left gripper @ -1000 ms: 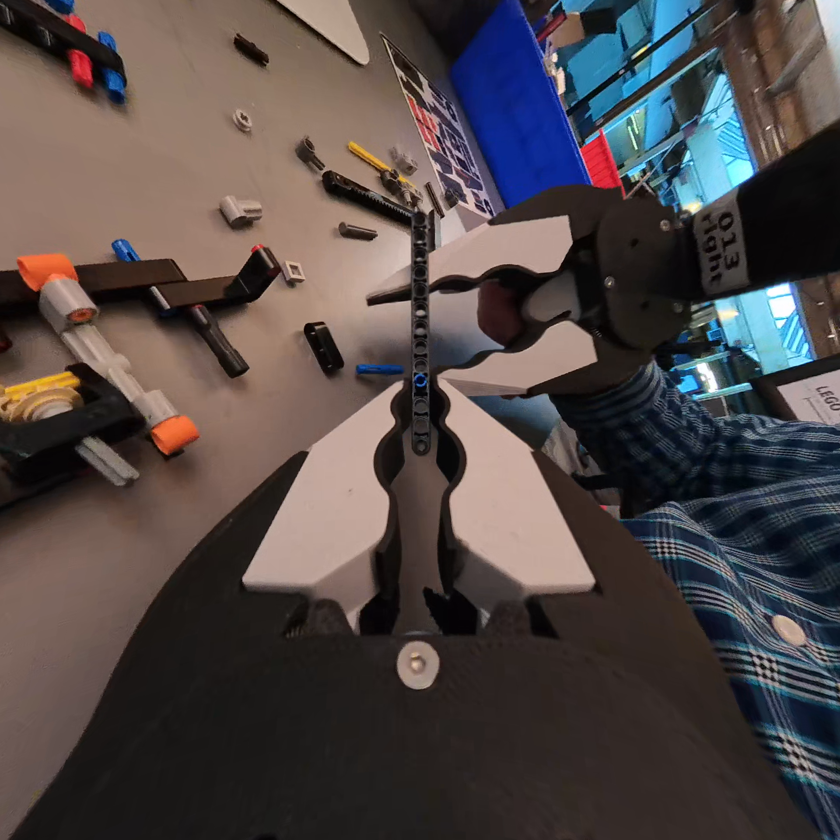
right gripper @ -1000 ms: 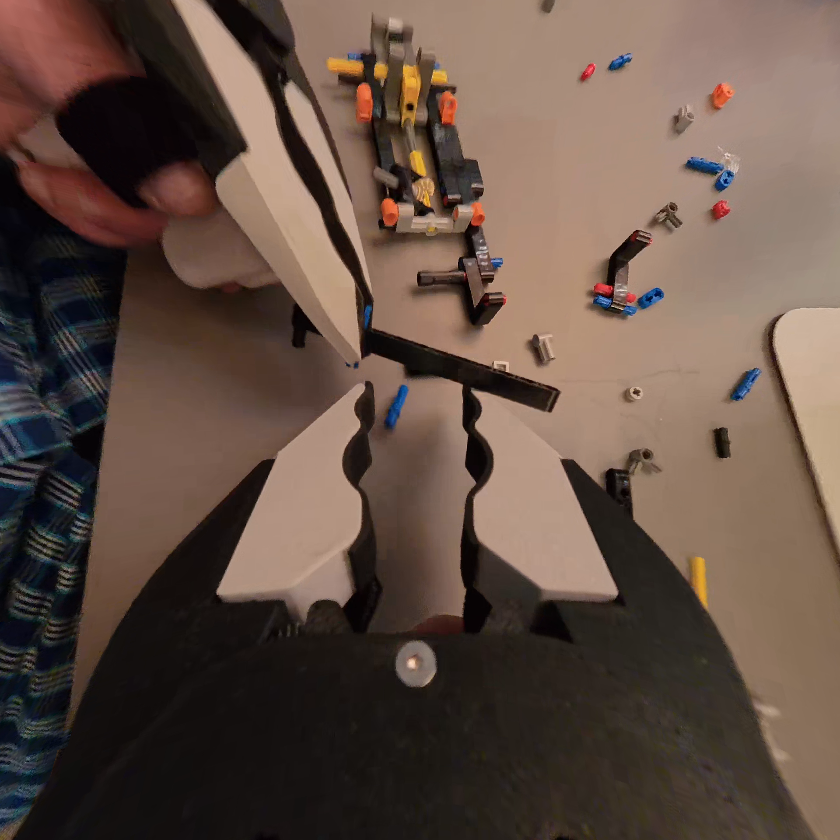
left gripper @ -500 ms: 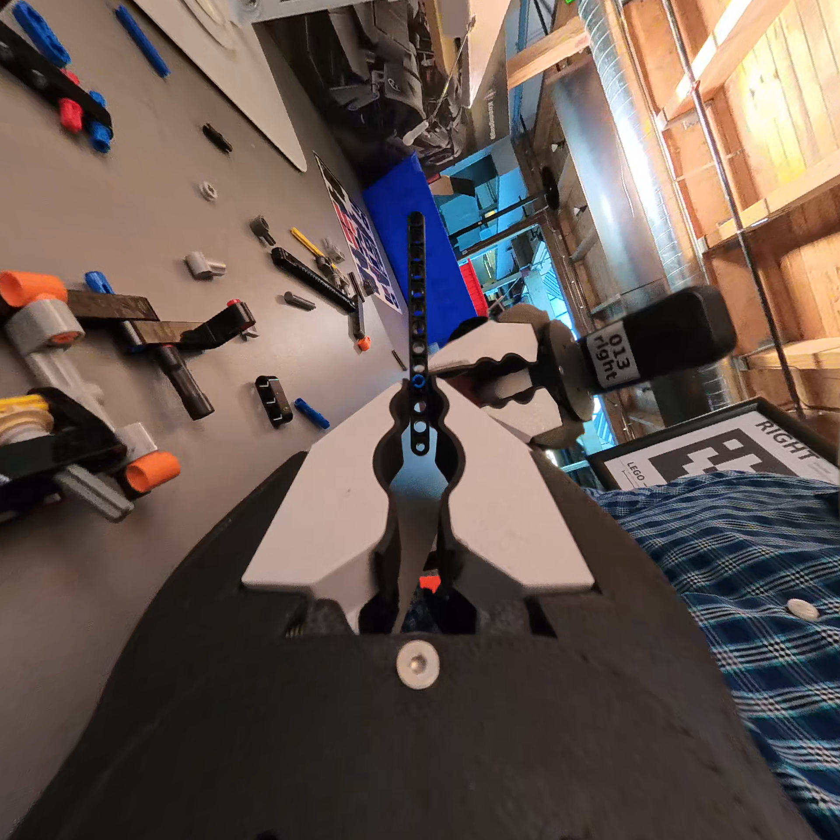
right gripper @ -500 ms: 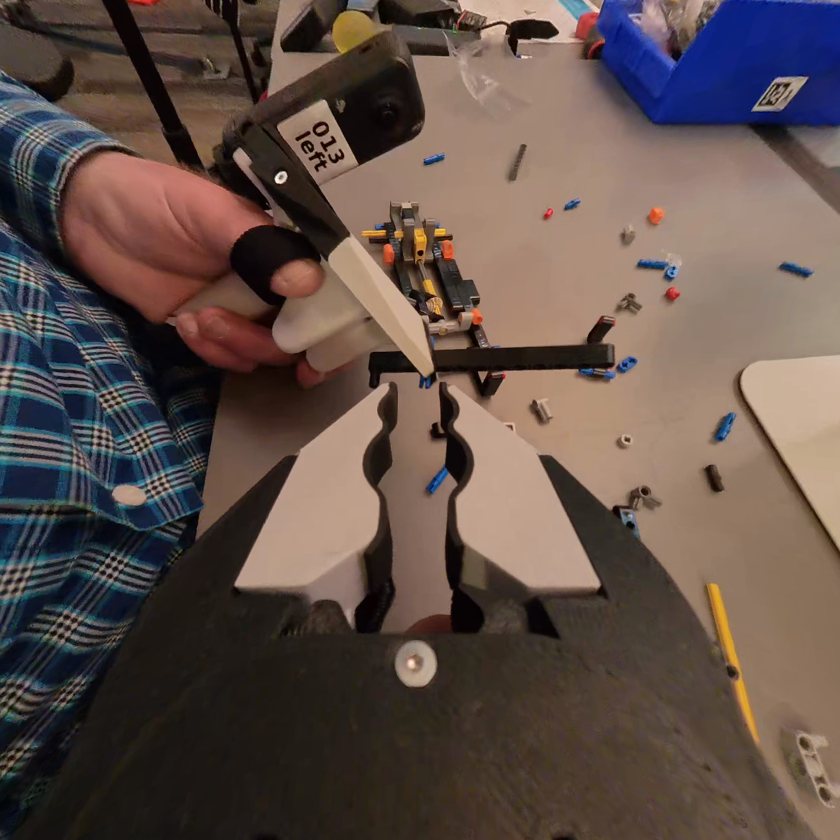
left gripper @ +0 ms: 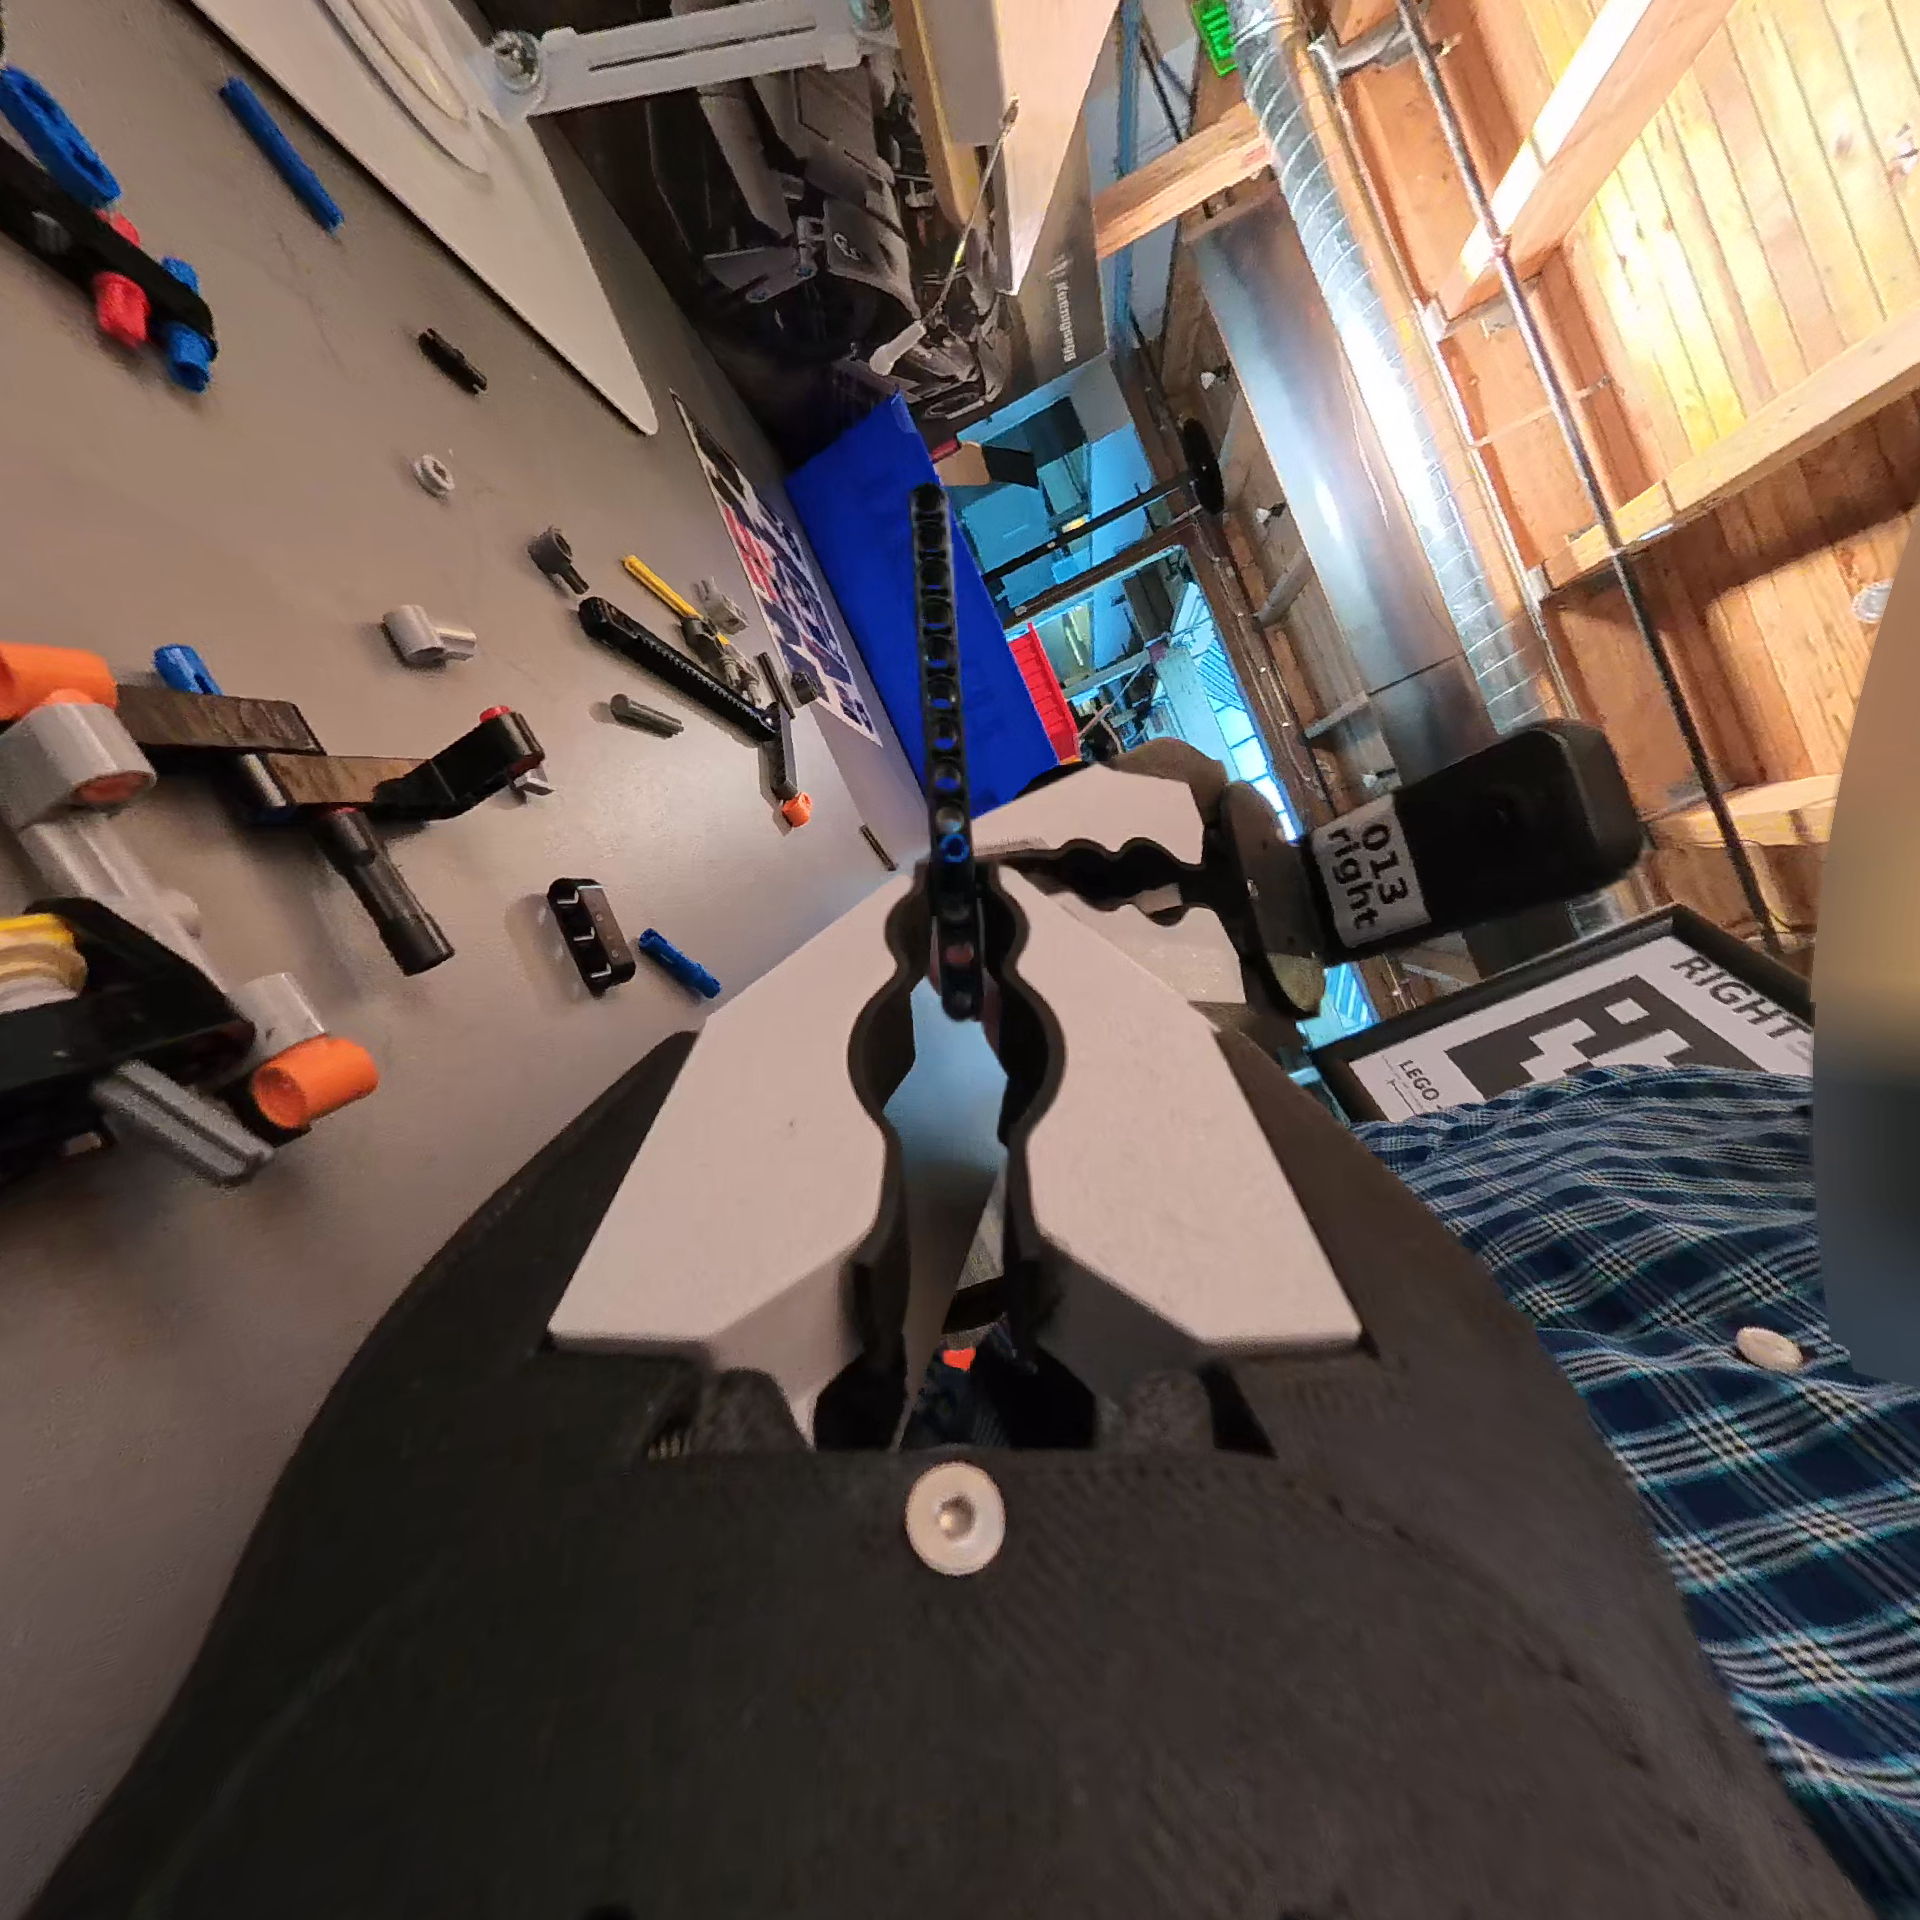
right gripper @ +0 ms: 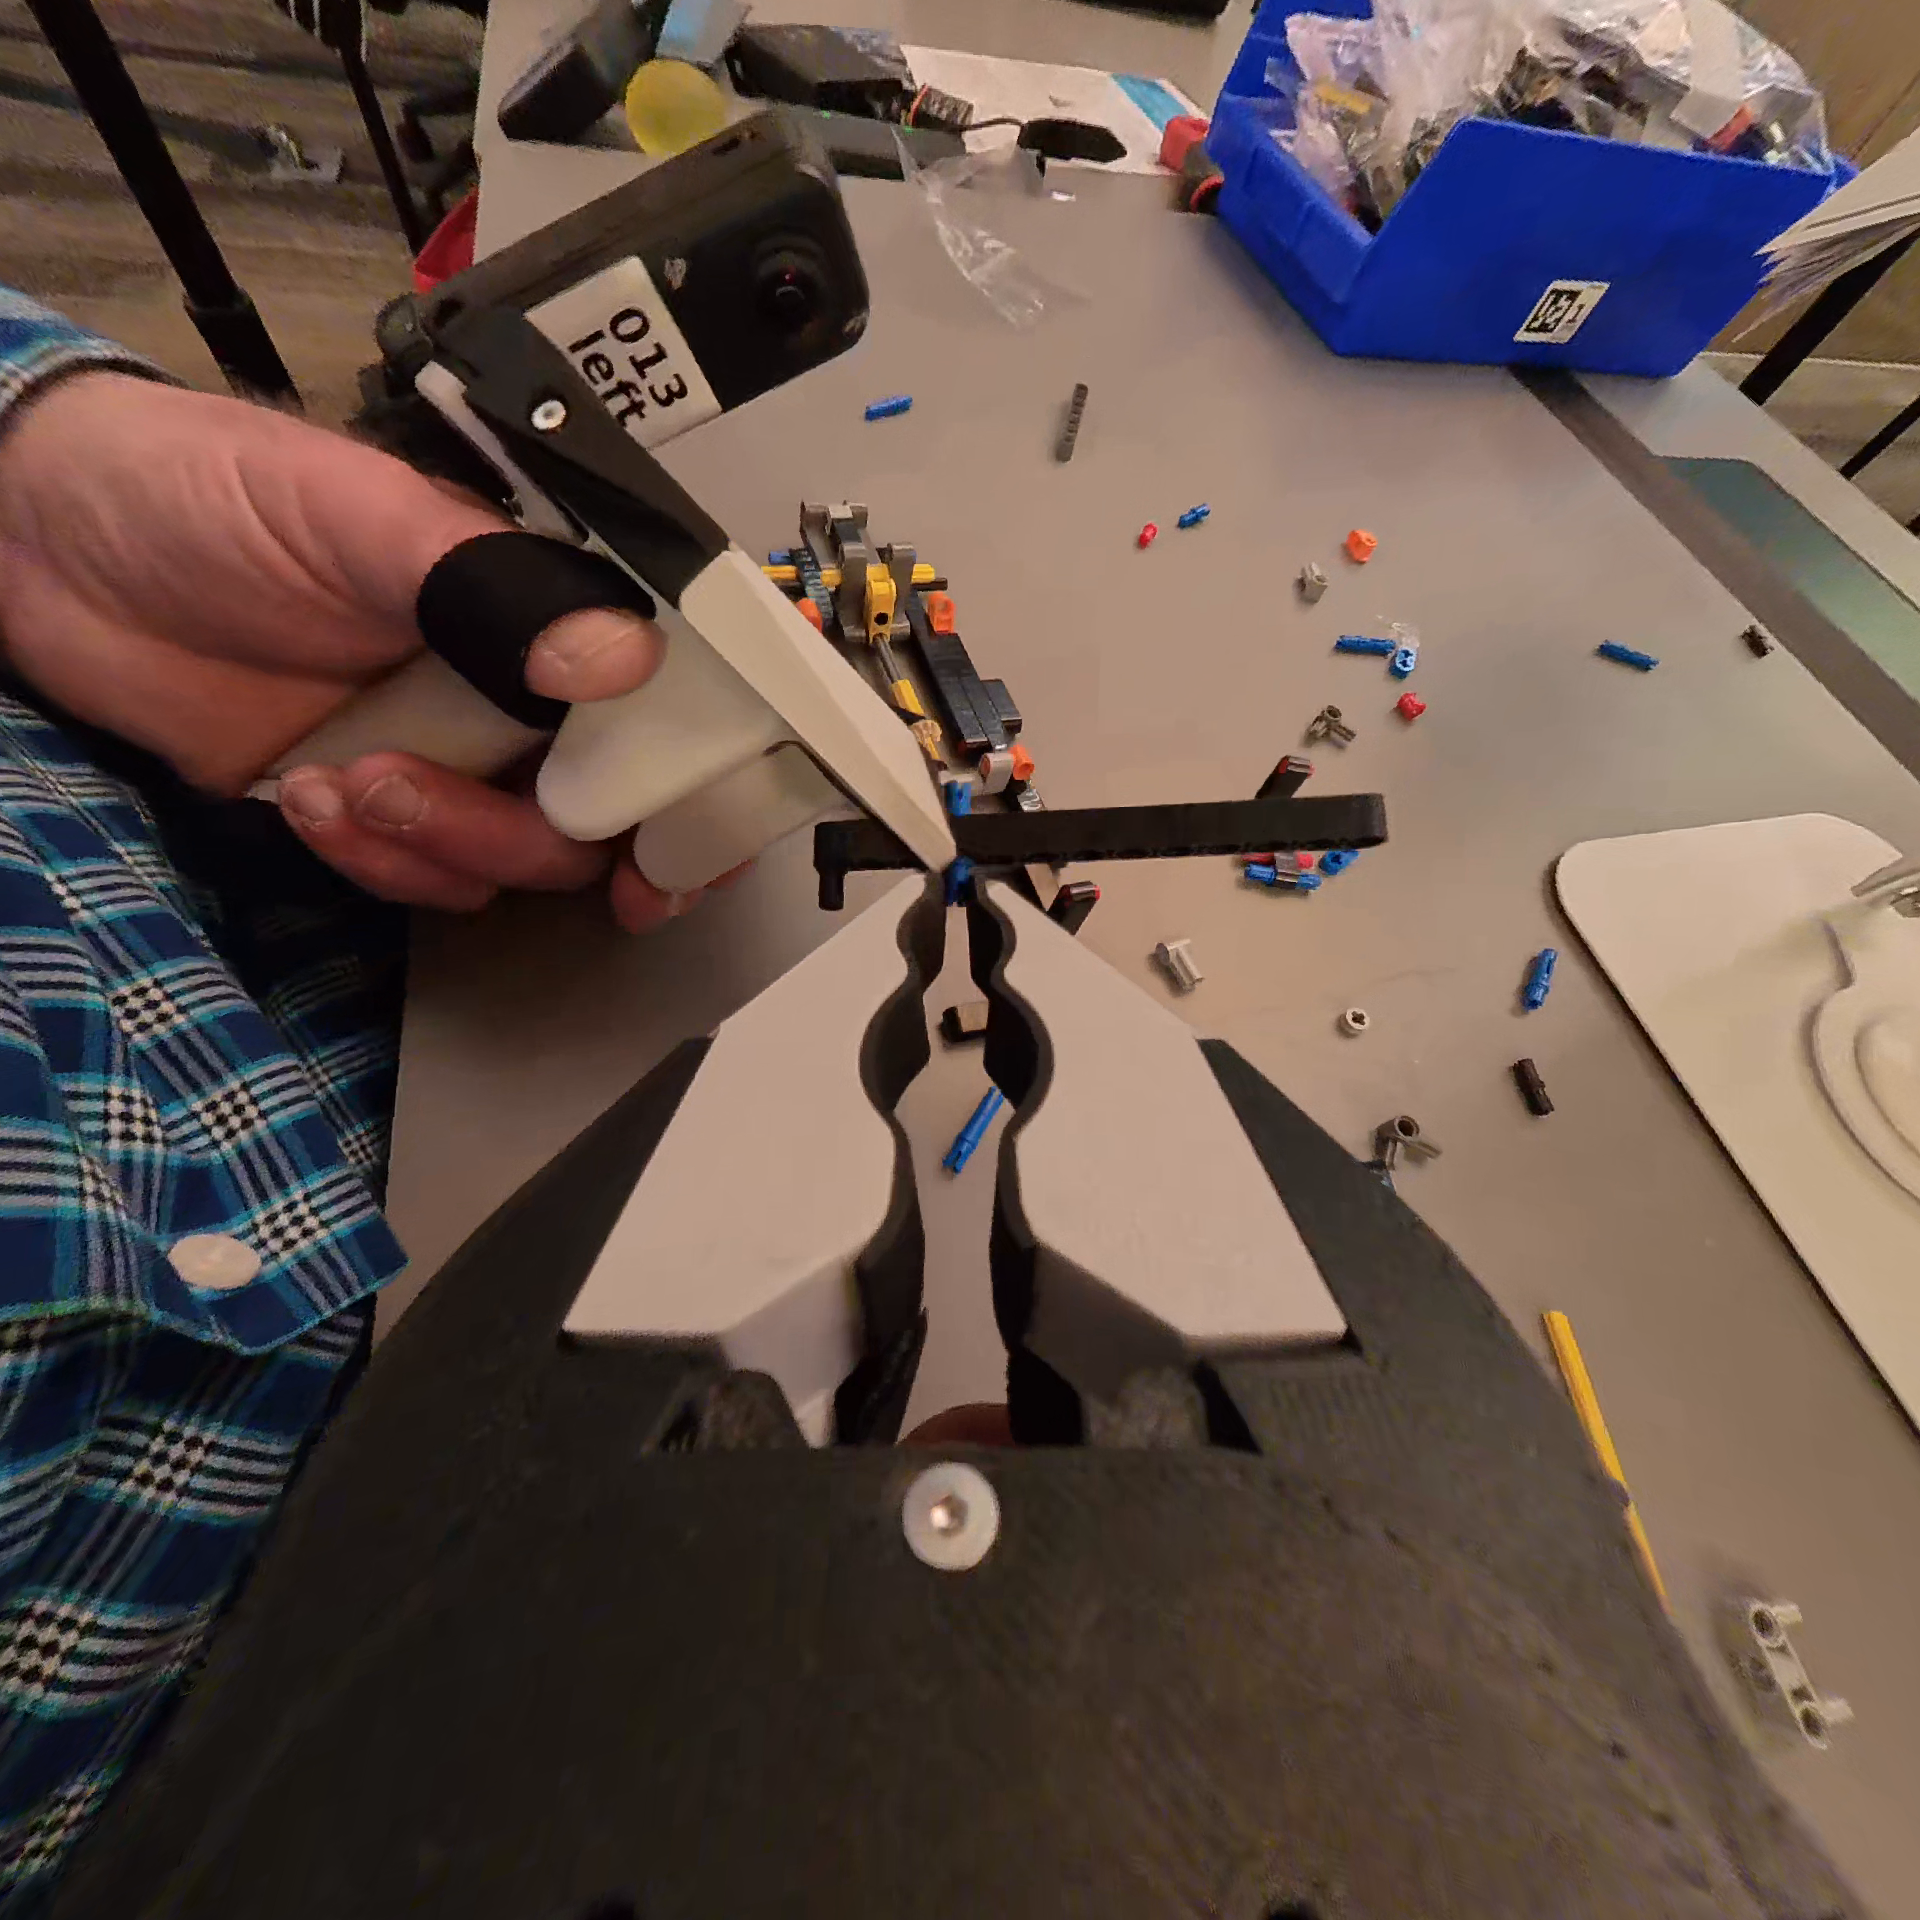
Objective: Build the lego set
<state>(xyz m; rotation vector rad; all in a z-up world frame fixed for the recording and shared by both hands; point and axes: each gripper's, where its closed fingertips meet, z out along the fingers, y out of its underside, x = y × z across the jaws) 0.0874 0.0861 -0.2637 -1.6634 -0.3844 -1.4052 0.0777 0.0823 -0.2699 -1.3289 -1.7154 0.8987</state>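
Left wrist view: left gripper fingers clamped on long black perforated plastic beam, raised above grey bench.

Right wrist view: right gripper fingers pinching small blue plastic pin at beam (seating unclear). Risk: misalignment jamming pin, twisting beam loose.

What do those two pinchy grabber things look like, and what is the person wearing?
Each gripper, left gripper and right gripper, has a chunky black body, a silver screw and two pale grey pointed fingers with wavy black pads. A black camera with a white sticker sits on top. The person wears a blue plaid shirt with white buttons and a black finger loop.
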